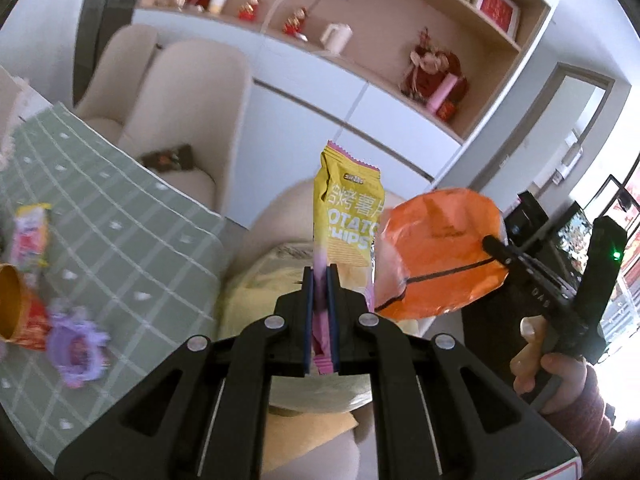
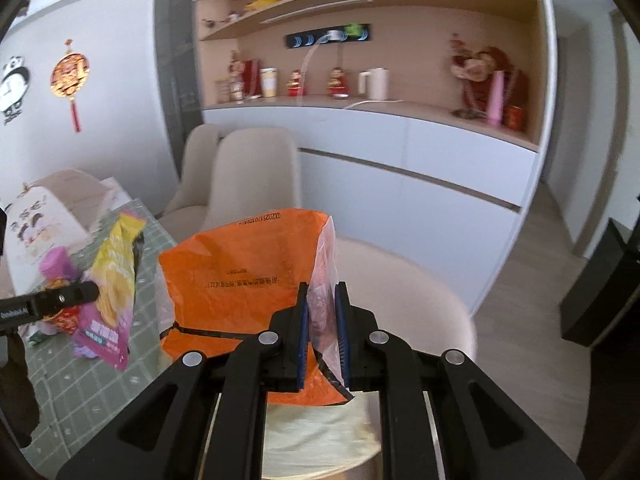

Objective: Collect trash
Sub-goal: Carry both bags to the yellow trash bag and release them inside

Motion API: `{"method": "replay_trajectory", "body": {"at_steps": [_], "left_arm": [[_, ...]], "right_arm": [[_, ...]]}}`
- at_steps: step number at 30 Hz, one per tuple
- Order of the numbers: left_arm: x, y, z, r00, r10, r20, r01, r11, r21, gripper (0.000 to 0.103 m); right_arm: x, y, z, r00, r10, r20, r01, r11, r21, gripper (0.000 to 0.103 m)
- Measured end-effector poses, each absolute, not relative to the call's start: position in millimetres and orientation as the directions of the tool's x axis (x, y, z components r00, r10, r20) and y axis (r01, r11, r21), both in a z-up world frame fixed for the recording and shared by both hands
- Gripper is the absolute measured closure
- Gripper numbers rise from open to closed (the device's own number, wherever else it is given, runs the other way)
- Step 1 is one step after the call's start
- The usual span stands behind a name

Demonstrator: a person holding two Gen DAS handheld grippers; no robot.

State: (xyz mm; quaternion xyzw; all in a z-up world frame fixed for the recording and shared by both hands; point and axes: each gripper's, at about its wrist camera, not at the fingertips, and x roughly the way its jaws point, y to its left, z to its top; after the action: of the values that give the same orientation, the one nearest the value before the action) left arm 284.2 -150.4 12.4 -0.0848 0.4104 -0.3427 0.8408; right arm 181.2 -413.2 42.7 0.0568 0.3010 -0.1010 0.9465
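Note:
My left gripper (image 1: 321, 276) is shut on a yellow and purple potato chips bag (image 1: 348, 216), held upright in the air beyond the table edge. The bag also shows in the right wrist view (image 2: 114, 280), with the left gripper's finger (image 2: 68, 294) on it. My right gripper (image 2: 323, 296) is shut on the clear edge of an orange plastic bag (image 2: 240, 280), held open just right of the chips bag. In the left wrist view the orange bag (image 1: 440, 252) hangs from the right gripper (image 1: 496, 248).
A table with a green checked cloth (image 1: 120, 240) carries a pink wrapper (image 1: 30, 236), a purple ring-shaped item (image 1: 76, 348) and a gold and red tube (image 1: 16, 308). Beige chairs (image 2: 256, 176) stand around it. A chair with a yellow cushion (image 2: 320, 432) is below the grippers.

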Motion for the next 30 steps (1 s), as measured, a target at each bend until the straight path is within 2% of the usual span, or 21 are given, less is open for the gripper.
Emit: {"method": "replay_trajectory", "body": {"at_steps": [8, 13, 17, 20, 22, 23, 24, 30], "left_arm": [[323, -244, -21, 0.308, -0.695, -0.650, 0.528, 0.693, -0.491, 0.097], [325, -265, -79, 0.244, -0.526, -0.815, 0.491, 0.792, -0.364, 0.097], [311, -256, -101, 0.209, -0.456, -0.865, 0.515, 0.803, -0.299, 0.097], [310, -249, -103, 0.172, -0.475, -0.863, 0.520, 0.788, -0.330, 0.095], [311, -242, -96, 0.163, -0.510, -0.845, 0.521, 0.772, -0.365, 0.085], [311, -237, -91, 0.169, -0.525, -0.834, 0.523, 0.765, -0.376, 0.076], [312, -233, -83, 0.187, -0.540, -0.821, 0.526, 0.761, -0.380, 0.073], [310, -194, -43, 0.276, -0.585, -0.763, 0.525, 0.757, -0.390, 0.071]], "right_arm": [[176, -479, 24, 0.766, -0.227, -0.602, 0.314, 0.948, 0.042, 0.089], [177, -497, 16, 0.768, -0.230, -0.598, 0.338, 0.938, 0.073, 0.089], [189, -487, 11, 0.776, -0.205, -0.596, 0.298, 0.953, 0.061, 0.089], [204, -469, 10, 0.777, -0.186, -0.602, 0.257, 0.966, 0.033, 0.089], [213, -455, 8, 0.770, -0.167, -0.616, 0.233, 0.972, 0.029, 0.089], [217, -447, 5, 0.765, -0.158, -0.624, 0.221, 0.975, 0.025, 0.089], [220, -439, 4, 0.761, -0.155, -0.630, 0.212, 0.977, 0.016, 0.089], [244, -391, -29, 0.708, -0.151, -0.690, 0.175, 0.984, -0.036, 0.089]]}}
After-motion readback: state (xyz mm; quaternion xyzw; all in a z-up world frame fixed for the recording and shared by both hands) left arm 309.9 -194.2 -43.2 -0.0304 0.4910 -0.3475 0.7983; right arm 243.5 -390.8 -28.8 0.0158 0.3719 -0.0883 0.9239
